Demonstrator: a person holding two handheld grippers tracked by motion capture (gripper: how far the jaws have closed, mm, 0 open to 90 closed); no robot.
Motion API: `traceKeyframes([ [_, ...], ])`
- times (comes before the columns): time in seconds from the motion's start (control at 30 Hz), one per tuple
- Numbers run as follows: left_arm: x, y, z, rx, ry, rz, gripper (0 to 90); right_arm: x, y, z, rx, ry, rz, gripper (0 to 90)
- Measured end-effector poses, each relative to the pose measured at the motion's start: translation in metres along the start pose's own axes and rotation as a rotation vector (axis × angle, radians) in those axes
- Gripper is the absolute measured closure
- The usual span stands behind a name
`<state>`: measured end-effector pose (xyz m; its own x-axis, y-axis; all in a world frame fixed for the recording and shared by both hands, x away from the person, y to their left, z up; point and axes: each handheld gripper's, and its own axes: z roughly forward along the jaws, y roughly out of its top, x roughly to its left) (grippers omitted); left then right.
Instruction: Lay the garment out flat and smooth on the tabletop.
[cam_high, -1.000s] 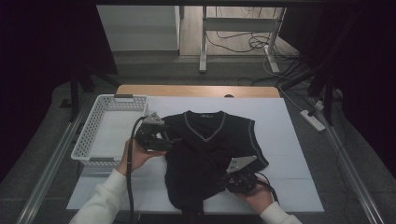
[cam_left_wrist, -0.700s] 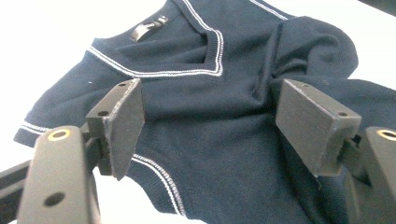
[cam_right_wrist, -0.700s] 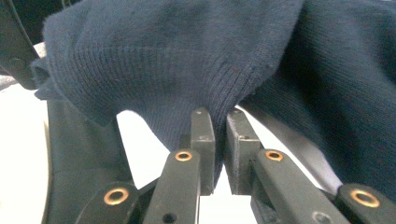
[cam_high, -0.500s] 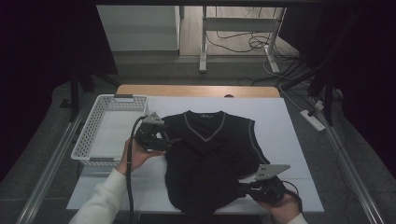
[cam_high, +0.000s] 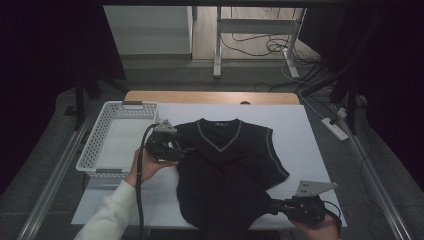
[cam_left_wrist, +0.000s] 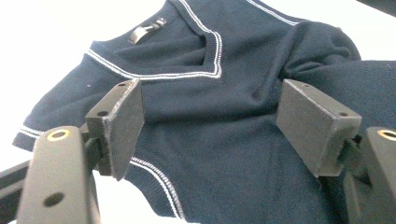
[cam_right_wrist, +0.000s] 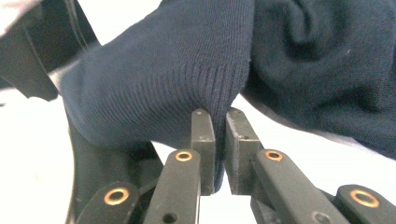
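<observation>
The dark vest (cam_high: 225, 170) lies on the white table cover (cam_high: 310, 135). The right gripper (cam_high: 280, 206) clamps its ribbed hem; the left gripper (cam_high: 182, 149), jaws wide apart, grips nothing. The basket (cam_high: 95, 145) sits left

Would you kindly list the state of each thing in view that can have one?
Vest: partly folded, hem pulled toward the near right table edge.
Right gripper: shut on the vest's ribbed hem.
Left gripper: open, over the vest's shoulder.
Basket: upright, nothing visible inside.
</observation>
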<state>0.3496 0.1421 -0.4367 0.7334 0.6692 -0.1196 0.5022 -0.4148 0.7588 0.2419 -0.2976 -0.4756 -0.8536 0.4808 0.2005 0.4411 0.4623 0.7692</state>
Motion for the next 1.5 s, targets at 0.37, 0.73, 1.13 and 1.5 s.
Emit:
traceKeyframes([
  [0.37, 0.000, 0.000, 0.000, 0.000, -0.001, 0.004, 24.1, 0.012, 0.025, 0.031, 0.025, 0.093, -0.059, 83.0],
  [0.73, -0.001, 0.000, 0.001, 0.007, -0.004, 0.006, 24.0, 0.057, 0.048, 0.069, 0.047, 0.242, -0.160, 83.0],
  [1.13, -0.003, -0.003, 0.002, 0.016, -0.011, 0.011, 24.0, 0.065, 0.052, 0.100, 0.084, 0.227, -0.225, 71.6],
  [1.5, -0.027, -0.011, 0.017, 0.073, -0.080, 0.045, 23.7, 0.012, 0.033, 0.036, -0.039, -0.074, -0.087, 40.3],
])
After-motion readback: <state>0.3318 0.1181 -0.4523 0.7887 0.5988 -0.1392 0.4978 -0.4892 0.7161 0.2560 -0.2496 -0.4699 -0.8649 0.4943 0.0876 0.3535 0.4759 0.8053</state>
